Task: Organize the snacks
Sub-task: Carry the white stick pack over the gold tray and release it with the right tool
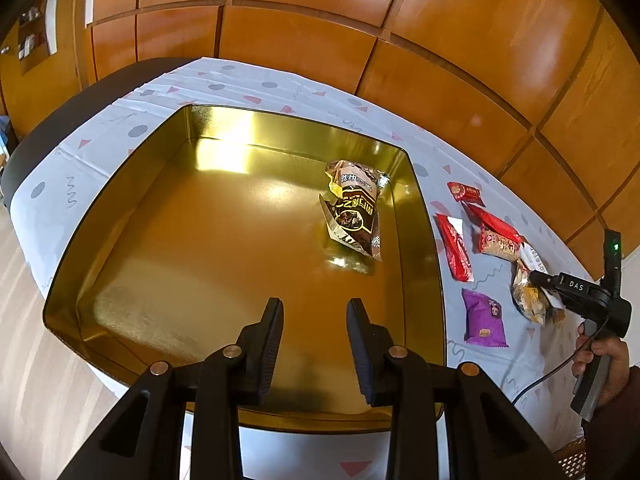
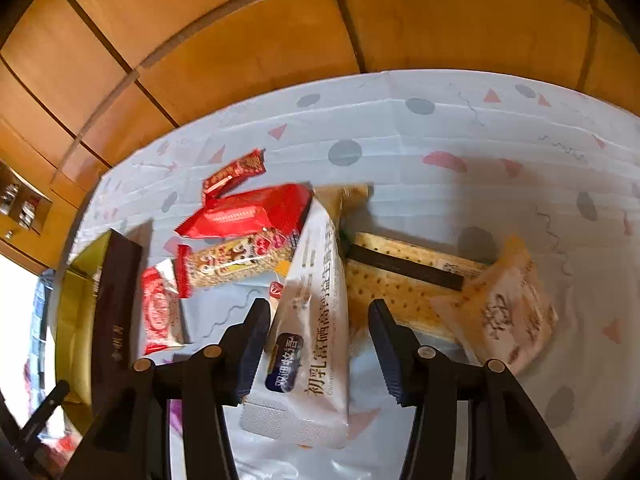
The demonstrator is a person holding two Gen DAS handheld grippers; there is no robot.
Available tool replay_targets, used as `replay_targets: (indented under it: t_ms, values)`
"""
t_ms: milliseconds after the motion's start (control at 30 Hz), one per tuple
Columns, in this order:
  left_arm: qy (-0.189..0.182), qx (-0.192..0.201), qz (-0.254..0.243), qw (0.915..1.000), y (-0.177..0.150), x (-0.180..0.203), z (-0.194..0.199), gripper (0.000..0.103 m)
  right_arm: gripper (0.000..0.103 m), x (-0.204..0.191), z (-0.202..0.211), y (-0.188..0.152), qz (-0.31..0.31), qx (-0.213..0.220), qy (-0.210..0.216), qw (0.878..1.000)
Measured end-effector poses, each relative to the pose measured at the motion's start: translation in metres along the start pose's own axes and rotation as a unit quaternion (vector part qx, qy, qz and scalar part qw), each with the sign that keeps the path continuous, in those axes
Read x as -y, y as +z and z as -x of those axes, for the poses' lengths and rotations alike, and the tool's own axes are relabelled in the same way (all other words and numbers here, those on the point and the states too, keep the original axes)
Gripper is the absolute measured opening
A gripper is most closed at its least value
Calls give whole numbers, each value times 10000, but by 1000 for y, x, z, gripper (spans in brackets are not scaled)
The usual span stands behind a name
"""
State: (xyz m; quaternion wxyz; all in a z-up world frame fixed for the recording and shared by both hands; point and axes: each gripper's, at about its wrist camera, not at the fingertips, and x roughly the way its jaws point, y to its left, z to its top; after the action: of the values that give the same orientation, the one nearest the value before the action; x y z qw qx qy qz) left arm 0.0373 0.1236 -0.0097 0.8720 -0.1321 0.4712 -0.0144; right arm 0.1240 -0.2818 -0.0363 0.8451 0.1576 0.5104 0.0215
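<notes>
A gold tin box [image 1: 120, 216] stands on the table; two brown snack packets [image 1: 354, 208] lie in its far right part. My left gripper [image 1: 316, 332] is open and empty above the box's near side. Right of the box lie red packets [image 1: 454, 246], a purple packet [image 1: 482, 318] and a tan packet [image 1: 528, 300]. My right gripper [image 2: 320, 344] is open with a white packet [image 2: 312, 320] lying between its fingers; I cannot tell if they touch it. In the left wrist view the right gripper [image 1: 538, 278] sits at the tan packet.
In the right wrist view red packets [image 2: 248, 212], a patterned bar [image 2: 236, 260], a cracker pack [image 2: 396, 280] and a beige packet [image 2: 508, 308] crowd the patterned tablecloth [image 2: 440, 128]. The box's dark outer wall [image 2: 114, 308] is at left. Wooden panels [image 1: 360, 20] stand behind.
</notes>
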Motion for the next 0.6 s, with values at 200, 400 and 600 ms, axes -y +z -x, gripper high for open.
replay_targets:
  t_ms: [200,400,600]
  values:
    - [91,34,13,10000,-3,-4,1,33,31,-21,19,-14,509,415,-318,9973]
    - [28,13,22,10000,-7,-3,1,33,16,-21,48,-19,588,663,-58,9960]
    - [37,17,6,10000,-8,-3,1,33,24,-6,39,-20,351,332,-75,9988]
